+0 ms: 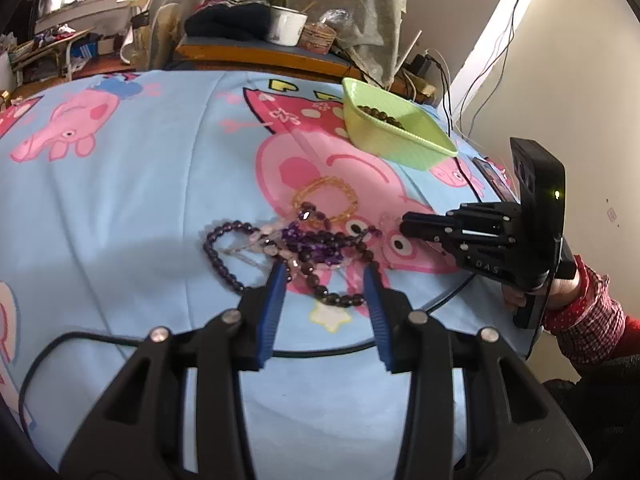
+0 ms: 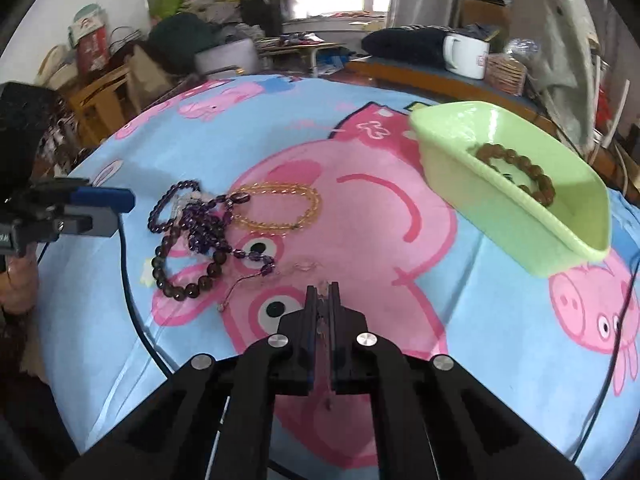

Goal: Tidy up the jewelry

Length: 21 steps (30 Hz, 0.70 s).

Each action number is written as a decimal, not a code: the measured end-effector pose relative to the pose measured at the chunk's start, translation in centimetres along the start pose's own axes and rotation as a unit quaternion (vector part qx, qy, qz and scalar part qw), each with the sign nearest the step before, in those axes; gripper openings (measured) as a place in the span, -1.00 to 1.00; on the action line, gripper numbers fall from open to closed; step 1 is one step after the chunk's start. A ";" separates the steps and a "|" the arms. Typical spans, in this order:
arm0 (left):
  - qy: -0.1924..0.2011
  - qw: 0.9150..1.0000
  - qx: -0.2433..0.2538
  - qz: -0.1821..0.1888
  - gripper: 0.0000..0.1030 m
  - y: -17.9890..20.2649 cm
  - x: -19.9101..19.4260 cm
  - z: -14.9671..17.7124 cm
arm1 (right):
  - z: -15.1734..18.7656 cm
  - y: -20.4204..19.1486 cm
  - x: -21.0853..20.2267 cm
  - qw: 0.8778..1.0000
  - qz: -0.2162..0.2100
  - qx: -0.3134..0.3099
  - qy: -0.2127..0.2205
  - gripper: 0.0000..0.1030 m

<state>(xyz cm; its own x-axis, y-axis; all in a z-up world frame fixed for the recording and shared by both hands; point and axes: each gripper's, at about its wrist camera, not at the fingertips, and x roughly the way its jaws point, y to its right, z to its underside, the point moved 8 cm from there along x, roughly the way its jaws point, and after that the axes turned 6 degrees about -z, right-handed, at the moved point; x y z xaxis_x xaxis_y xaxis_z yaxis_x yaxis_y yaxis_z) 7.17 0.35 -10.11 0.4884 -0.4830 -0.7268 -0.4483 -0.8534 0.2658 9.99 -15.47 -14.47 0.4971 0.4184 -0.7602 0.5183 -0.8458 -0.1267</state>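
A tangle of purple bead bracelets [image 1: 304, 246] [image 2: 200, 232] lies on the blue cartoon-pig bedsheet, with a yellow bead bracelet [image 1: 326, 200] [image 2: 280, 208] beside it. A green tray [image 1: 394, 124] [image 2: 516, 192] holds a brown bead bracelet [image 2: 516, 172]. My left gripper [image 1: 326, 276] is open, its blue fingers low over the near edge of the purple tangle. My right gripper [image 2: 323, 292] is shut on a thin clear bead strand [image 2: 308, 267] that trails onto the sheet; it also shows in the left wrist view [image 1: 408, 226].
A black cable [image 2: 132, 300] runs over the sheet near the jewelry. A wooden shelf behind the bed holds a white mug [image 2: 466, 56] and clutter. A wall [image 1: 580, 80] stands to the right of the tray.
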 end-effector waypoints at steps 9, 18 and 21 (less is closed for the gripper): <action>0.031 0.997 0.065 0.016 0.15 4.3 -0.4 -1.2 | -3.8 0.4 -8.7 0.992 -0.002 0.026 0.126 -1.00; 0.036 0.991 0.127 0.025 0.15 9.4 2.1 -3.5 | -8.0 -1.3 -16.1 0.975 0.000 -0.006 0.223 -1.00; 0.048 0.987 0.151 0.021 0.15 10.9 2.8 -4.7 | -9.2 -1.6 -18.9 0.967 0.004 -0.016 0.256 -1.00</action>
<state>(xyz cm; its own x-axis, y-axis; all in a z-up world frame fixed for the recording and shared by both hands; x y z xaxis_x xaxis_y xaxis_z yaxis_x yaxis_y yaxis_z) 7.15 -11.25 -6.30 0.5268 -0.5460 -0.6514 -0.6652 -0.7419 0.0840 6.18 -18.93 5.96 0.7761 0.5280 -0.3448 0.5303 -0.8423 -0.0964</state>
